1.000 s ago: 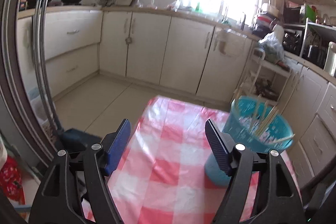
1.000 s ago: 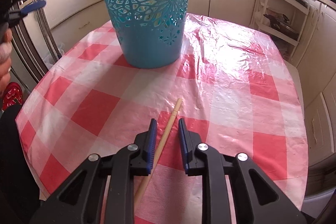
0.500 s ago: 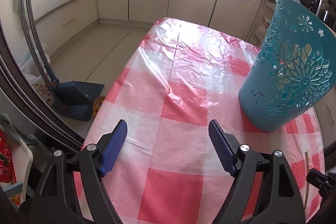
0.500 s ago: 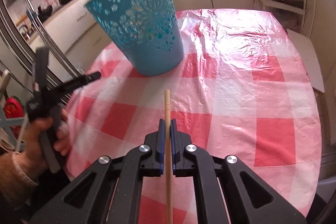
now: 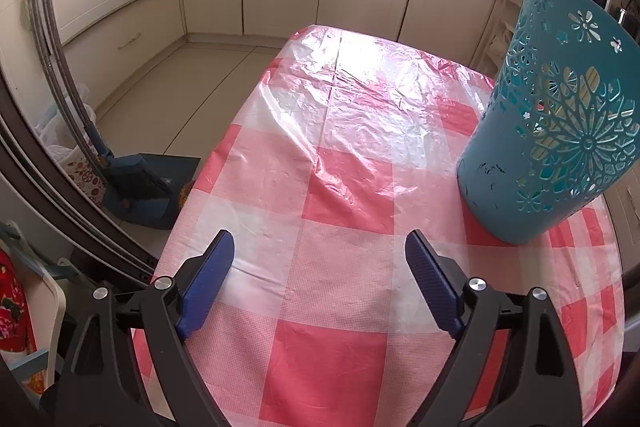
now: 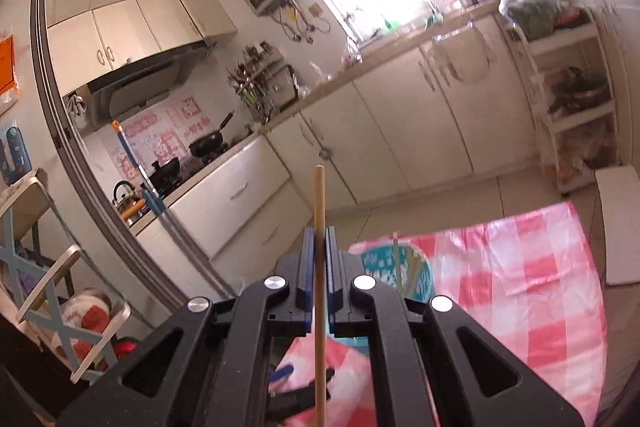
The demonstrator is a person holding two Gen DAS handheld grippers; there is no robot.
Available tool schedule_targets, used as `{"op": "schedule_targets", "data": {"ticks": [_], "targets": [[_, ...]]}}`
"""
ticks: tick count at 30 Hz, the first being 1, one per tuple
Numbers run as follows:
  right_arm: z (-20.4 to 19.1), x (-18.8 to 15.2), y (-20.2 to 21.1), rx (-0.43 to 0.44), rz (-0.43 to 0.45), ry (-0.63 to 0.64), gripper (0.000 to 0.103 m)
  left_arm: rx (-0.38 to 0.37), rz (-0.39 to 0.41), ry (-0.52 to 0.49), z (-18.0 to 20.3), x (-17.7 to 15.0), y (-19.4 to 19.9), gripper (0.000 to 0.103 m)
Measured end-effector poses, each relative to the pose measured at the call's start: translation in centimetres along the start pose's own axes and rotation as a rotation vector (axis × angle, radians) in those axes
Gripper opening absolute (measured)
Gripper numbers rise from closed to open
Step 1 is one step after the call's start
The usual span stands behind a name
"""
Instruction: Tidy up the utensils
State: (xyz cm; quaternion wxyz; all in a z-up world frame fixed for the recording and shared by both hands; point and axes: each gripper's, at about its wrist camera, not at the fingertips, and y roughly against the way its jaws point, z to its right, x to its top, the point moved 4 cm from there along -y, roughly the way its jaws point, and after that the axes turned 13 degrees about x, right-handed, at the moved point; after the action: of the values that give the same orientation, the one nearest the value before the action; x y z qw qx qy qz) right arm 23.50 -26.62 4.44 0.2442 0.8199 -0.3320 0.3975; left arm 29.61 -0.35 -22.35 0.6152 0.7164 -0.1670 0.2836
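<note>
The right gripper (image 6: 319, 251) is clamping a chopstick (image 6: 319, 203) above the table (image 5: 340, 359). The left gripper (image 5: 320, 279) is spreading wide, empty, beside the basket (image 5: 560, 131) standing near the table's right edge.

No readable text, brand, number or sign was found in either view. Pink-patterned wall sheets (image 6: 168, 135) behind the stove, left of centre in the right wrist view, carried marks too blurred to read. An orange paper (image 6: 7, 67) at the far left edge showed no legible print. The teal basket (image 5: 560, 131) had only flower cut-outs.
</note>
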Motion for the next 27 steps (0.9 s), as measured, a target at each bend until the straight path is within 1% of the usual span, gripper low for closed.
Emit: {"op": "schedule_targets", "data": {"ticks": [2,4,6,8,10,14,18,20,23,25,26,27], "targets": [[0.0,1.8,-1.9,-0.039,0.07,0.036,0.006,-0.001,0.0,0.003,-0.1,0.1,0.0,0.084],[0.2,2.7,-3.8,-0.099,0.126,0.08,0.006,0.0,0.0,0.005,-0.1,0.1,0.0,0.084],[0.8,2.8,-5.1,-0.171,0.176,0.125,0.006,-0.001,0.001,0.005,-0.1,0.1,0.0,0.085],[1.7,2.1,-6.7,-0.236,0.187,0.156,0.006,-0.001,0.001,0.005,-0.1,0.1,0.0,0.085],[2.6,0.6,-8.0,-0.286,0.156,0.179,0.006,-0.002,0.002,0.006,-0.2,0.2,0.0,0.085],[4.5,-2.7,-9.1,-0.318,0.062,0.182,0.006,0.003,0.004,-0.001,-0.1,0.2,0.1,0.086],[5.0,-5.2,-8.8,-0.321,-0.024,0.187,0.007,0.017,0.008,-0.011,0.1,0.3,0.2,0.089],[4.7,-6.1,-7.7,-0.313,-0.059,0.197,0.01,0.022,0.011,-0.011,0.1,0.2,0.3,0.091],[3.7,-7.1,-5.3,-0.306,-0.097,0.203,0.026,0.04,0.013,0.001,-0.2,0.3,0.4,0.092],[3.0,-7.8,-3.3,-0.32,-0.119,0.202,0.053,0.066,0.011,0.013,-0.7,0.3,0.8,0.092],[2.7,-8.2,-2.1,-0.336,-0.134,0.201,0.059,0.081,0.011,0.019,-0.9,0.2,1.1,0.092],[2.5,-8.6,-0.8,-0.357,-0.15,0.195,0.07,0.093,0.014,0.022,-1.1,0.2,1.7,0.092]]}}
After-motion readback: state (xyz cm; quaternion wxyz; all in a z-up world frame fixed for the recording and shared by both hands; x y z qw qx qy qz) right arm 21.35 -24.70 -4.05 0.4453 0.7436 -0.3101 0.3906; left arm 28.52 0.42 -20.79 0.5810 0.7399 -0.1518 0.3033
